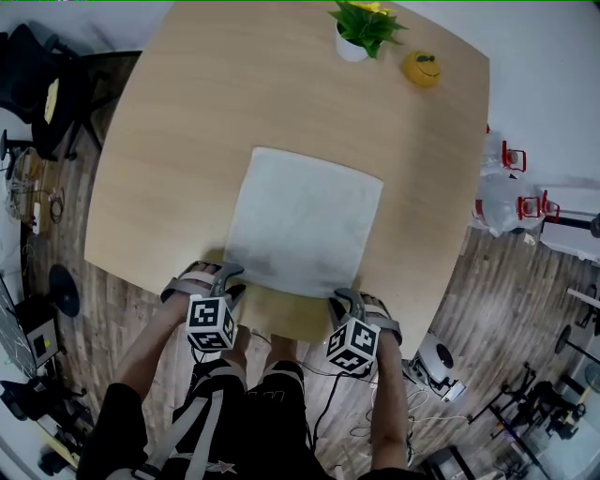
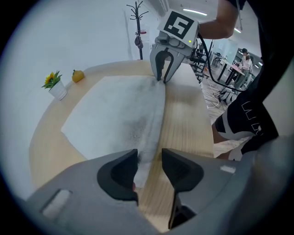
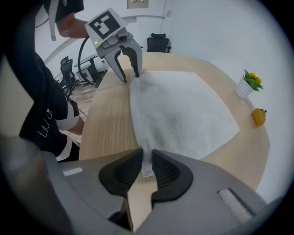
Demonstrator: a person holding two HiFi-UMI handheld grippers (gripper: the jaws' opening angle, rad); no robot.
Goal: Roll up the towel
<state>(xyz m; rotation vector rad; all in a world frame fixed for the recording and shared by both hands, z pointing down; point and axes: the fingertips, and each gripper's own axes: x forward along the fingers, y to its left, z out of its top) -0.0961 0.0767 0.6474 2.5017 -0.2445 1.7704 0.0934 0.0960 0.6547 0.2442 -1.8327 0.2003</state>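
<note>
A light grey towel (image 1: 305,220) lies flat and unrolled on the round wooden table (image 1: 187,112). Both grippers stand at its near edge, pointing steeply down. My left gripper (image 1: 232,275) is at the near left corner. In the left gripper view the towel's edge (image 2: 151,137) runs into the gap of the left gripper (image 2: 149,167), and the pads stand apart from it. My right gripper (image 1: 339,297) is at the near right corner. In the right gripper view the right gripper (image 3: 146,167) has its jaws nearly together, pinching the towel's corner (image 3: 147,158) with its small label.
A small potted plant (image 1: 361,28) and a yellow round toy (image 1: 422,68) stand at the table's far edge, beyond the towel. The person's legs are close against the near edge. Office chairs, cables and gear stand on the floor around the table.
</note>
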